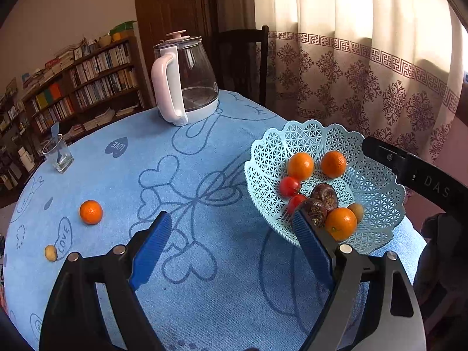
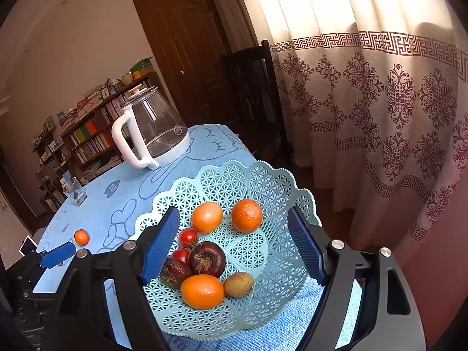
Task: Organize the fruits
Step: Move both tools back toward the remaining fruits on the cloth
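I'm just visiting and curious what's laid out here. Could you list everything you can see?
Basket: one, pale blue lattice, on the table's right side.
Oranges in basket: three, orange.
Tomatoes: two, red, in basket.
Dark fruits: two, purple-brown, in basket.
Kiwi in basket: one, brown.
Loose orange: one, on the cloth at left.
Loose small fruit: one, yellowish-brown, near the cloth's left edge.
Kettle: one, glass and white, far side.
Glass: one, clear, left edge.
Tablecloth: one, blue.
Left gripper: blue pads, open, empty.
Right gripper: blue pads, open, over the basket.

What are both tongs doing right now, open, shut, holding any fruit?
Left tongs: open, holding nothing, above the blue cloth.
Right tongs: open, holding nothing, over the basket.
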Demonstrator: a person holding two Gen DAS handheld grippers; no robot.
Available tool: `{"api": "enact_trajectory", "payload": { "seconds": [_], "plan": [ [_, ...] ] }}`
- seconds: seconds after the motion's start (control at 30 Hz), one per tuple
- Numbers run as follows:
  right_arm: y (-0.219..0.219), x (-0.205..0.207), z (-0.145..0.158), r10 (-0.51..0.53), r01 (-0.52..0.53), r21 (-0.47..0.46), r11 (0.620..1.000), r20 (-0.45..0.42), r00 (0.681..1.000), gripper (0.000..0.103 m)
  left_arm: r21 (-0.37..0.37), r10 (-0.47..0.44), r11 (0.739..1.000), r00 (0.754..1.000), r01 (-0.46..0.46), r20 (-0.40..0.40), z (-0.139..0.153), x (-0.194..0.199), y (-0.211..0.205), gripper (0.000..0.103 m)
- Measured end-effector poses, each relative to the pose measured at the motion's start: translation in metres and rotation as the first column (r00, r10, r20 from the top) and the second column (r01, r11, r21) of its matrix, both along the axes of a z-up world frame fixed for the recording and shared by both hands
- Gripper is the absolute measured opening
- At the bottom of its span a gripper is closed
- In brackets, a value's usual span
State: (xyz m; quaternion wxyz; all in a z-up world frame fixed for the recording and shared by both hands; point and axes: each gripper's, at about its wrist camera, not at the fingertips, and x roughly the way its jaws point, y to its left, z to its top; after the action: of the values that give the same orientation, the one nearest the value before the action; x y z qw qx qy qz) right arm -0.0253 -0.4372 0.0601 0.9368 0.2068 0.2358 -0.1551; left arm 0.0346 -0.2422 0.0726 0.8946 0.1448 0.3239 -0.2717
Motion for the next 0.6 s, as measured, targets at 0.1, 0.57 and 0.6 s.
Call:
{"api": "enact_trajectory", "payload": {
  "seconds": [0.1,0.57,0.6],
  "plan": [
    [0.005,0.0,0.001,0.006,-0.006,-0.017,1.0,-0.001,1.0,0.078,-0.01,0.023,1.0,1.0,-0.023,-0.003,0.001,0.002,0.007,0.084],
    [0.022,0.004,0.003,0.044,-0.044,-0.051,0.998,-0.002,0.999,0.078,-0.026,0.1,0.995,0.995,-0.101,-0.023,-0.003,0.009,0.035,0.084],
    [0.022,0.004,0.003,0.046,-0.046,-0.051,0.998,-0.001,0.999,0.079,-0.026,0.103,0.994,0.994,-0.104,-0.024,-0.003,0.009,0.036,0.084]
  ]
}}
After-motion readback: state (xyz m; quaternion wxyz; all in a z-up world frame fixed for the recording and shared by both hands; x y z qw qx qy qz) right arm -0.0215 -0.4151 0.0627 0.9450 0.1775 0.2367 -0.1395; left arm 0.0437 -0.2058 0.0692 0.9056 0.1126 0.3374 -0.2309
